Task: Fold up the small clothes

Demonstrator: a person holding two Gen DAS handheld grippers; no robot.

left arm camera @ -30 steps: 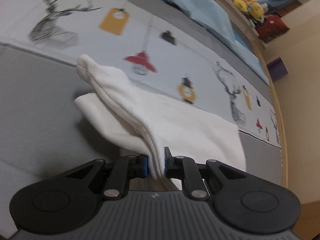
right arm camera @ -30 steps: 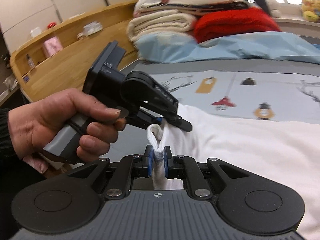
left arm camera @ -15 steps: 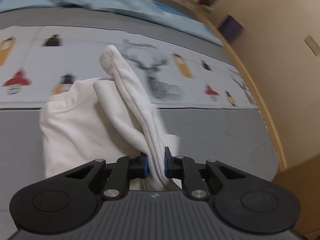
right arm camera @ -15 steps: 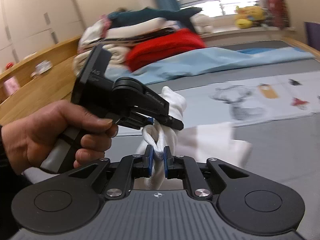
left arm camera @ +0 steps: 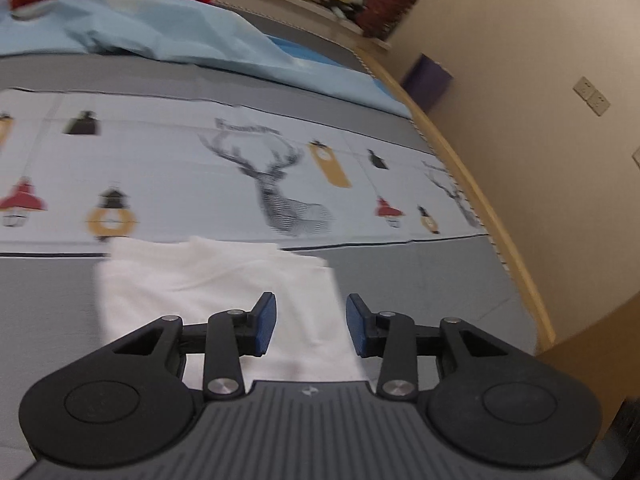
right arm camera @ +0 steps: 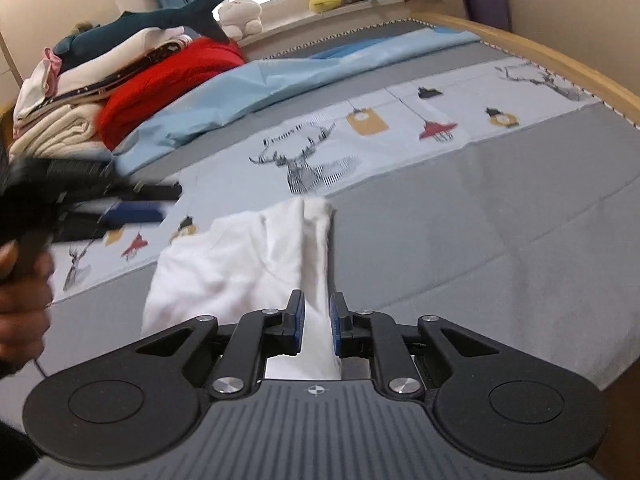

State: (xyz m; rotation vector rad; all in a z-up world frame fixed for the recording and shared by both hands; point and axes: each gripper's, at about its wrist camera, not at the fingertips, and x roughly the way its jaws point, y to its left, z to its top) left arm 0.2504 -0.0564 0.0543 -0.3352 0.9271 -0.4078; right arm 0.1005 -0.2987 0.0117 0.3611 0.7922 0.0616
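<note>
The left claw is opening, pads clear above the white garment. The right claw is opening with a fold between its pads. The garment lies on the bed, near its front edge.

The small white garment lies folded on the grey band of the bedspread, its far edge just reaching the pale printed strip with the deer heads. In the right wrist view the garment is a soft, slightly rumpled pile. One thicker folded strip runs along its right side toward the camera, raised a little above the grey band.
</note>
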